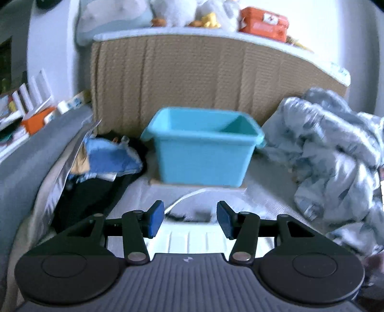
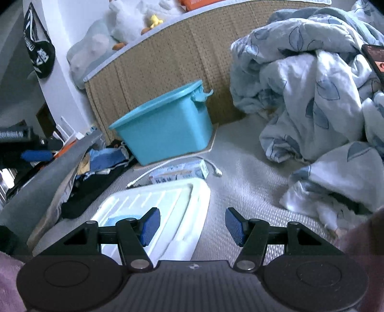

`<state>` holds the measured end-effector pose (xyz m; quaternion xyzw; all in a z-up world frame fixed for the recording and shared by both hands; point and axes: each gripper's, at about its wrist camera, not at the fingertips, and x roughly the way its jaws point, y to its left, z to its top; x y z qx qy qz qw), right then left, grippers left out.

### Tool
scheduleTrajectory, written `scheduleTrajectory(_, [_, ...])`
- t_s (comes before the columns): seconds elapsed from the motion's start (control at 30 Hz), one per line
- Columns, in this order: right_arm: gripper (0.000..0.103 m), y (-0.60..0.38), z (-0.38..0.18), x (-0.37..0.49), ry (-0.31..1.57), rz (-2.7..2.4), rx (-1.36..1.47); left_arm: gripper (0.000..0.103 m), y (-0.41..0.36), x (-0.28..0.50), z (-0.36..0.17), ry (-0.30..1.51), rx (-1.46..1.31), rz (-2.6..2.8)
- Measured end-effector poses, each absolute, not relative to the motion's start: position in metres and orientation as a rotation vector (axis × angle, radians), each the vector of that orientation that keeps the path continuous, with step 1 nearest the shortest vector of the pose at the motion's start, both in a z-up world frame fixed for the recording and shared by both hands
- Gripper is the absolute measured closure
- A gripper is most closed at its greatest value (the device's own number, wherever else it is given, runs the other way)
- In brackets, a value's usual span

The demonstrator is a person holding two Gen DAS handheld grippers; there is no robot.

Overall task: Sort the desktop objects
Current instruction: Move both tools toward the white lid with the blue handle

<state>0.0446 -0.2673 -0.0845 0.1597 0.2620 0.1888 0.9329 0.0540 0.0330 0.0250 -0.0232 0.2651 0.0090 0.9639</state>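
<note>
A turquoise plastic bin (image 1: 201,148) (image 2: 168,129) stands open and looks empty, on a thin board against a woven headboard. A white ribbed lid (image 2: 156,206) (image 1: 192,240) lies flat on the grey mattress in front of it. Between the two lie a white cable (image 2: 153,171) (image 1: 184,198) and a small printed box (image 2: 182,171). My left gripper (image 1: 190,219) hovers over the lid's far edge, its blue pads apart with nothing between them. My right gripper (image 2: 192,226) stands open over the lid's right edge, also holding nothing.
A crumpled blue-and-white quilt (image 2: 312,96) (image 1: 336,156) fills the right side, with a phone (image 2: 374,62) resting on it. On the left lie a blue pouch (image 1: 108,158) on black fabric and a silver foil bag (image 1: 55,182). Plush toys and an orange case (image 1: 264,22) sit on the headboard.
</note>
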Motion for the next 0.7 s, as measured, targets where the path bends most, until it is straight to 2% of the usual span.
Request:
scheduleTrajectory(0.37, [0.039, -0.257, -0.093, 0.041, 0.575, 0.354, 0.275, 0.048, 0.028, 0.058, -0.011, 0.568, -0.013, 0.053])
scheduleTrajectory(0.7, [0.039, -0.26, -0.096, 0.047, 0.598, 0.329, 0.279, 0.048, 0.033, 0.061, -0.016, 0.602, -0.047, 0.055])
